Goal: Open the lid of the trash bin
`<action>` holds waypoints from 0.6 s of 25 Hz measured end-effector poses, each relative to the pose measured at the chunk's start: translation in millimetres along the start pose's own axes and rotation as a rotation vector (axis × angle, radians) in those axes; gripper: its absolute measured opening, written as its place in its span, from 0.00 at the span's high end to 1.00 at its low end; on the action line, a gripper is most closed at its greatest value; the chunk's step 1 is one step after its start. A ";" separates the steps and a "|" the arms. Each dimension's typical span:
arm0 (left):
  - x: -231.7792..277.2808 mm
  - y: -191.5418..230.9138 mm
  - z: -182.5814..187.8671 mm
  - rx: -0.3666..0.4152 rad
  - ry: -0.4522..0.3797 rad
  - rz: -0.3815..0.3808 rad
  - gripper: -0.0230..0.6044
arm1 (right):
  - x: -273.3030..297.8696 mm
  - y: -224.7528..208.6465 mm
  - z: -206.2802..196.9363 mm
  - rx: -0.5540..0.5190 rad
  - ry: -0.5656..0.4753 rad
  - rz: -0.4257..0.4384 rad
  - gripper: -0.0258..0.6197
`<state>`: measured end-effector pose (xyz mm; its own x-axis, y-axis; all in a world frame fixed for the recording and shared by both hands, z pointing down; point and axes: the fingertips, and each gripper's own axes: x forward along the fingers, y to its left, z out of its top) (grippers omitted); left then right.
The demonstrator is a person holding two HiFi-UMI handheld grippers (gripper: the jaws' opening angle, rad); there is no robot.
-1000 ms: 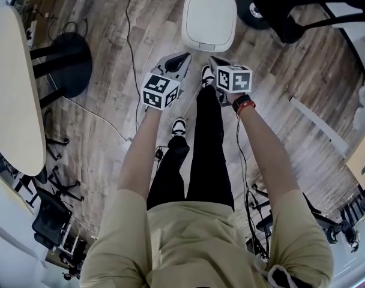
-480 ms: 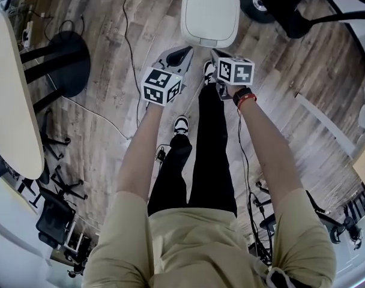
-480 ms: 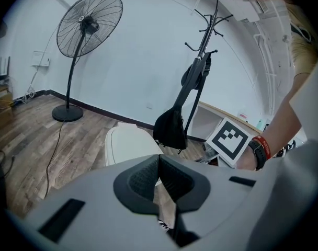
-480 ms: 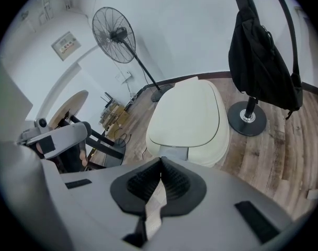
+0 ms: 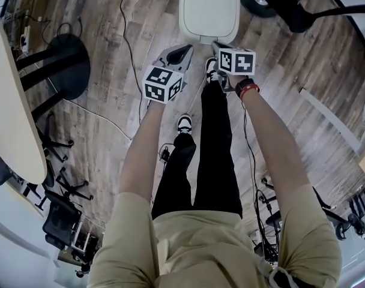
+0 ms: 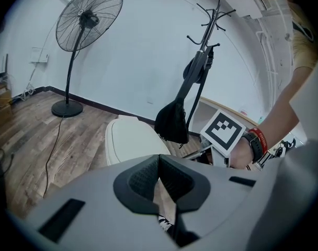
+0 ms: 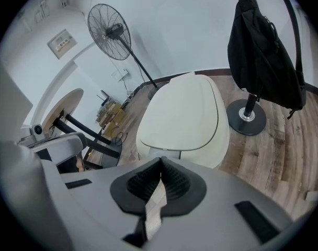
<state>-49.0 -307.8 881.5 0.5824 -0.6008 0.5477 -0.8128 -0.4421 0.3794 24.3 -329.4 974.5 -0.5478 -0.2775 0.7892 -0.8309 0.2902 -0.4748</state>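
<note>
White bin (image 5: 209,11) stands on the wood floor (image 5: 110,95), its lid (image 7: 182,114) down and flat. Both grippers are held just before its front edge, apart from it. Left gripper (image 5: 184,50): jaws together, tips meeting, nothing between them, positioned off the bin's left front. Right gripper (image 5: 217,45): jaws together, likewise empty, pointed at the lid's front rim. Black bag (image 7: 263,51) hangs on a stand beside the bin. Fan (image 6: 88,19) stands further back by the wall.
</note>
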 end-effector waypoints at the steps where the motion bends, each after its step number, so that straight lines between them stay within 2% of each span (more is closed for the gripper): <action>1: 2.2 1.1 -2.5 -0.013 -0.003 0.000 0.93 | 2.1 -2.6 -1.4 -0.001 0.004 -0.003 0.94; 6: 6.6 2.2 -4.8 -0.089 -0.029 -0.007 0.93 | 5.6 -12.0 -3.6 -0.011 0.014 -0.022 0.94; 15: 3.3 10.7 -7.1 -0.099 -0.030 -0.003 0.93 | 14.9 -9.1 -4.5 0.005 0.024 -0.019 0.94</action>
<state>-55.8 -309.8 892.6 0.5836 -0.6202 0.5242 -0.8077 -0.3765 0.4537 24.0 -332.1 992.3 -0.5294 -0.2612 0.8072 -0.8418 0.2805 -0.4613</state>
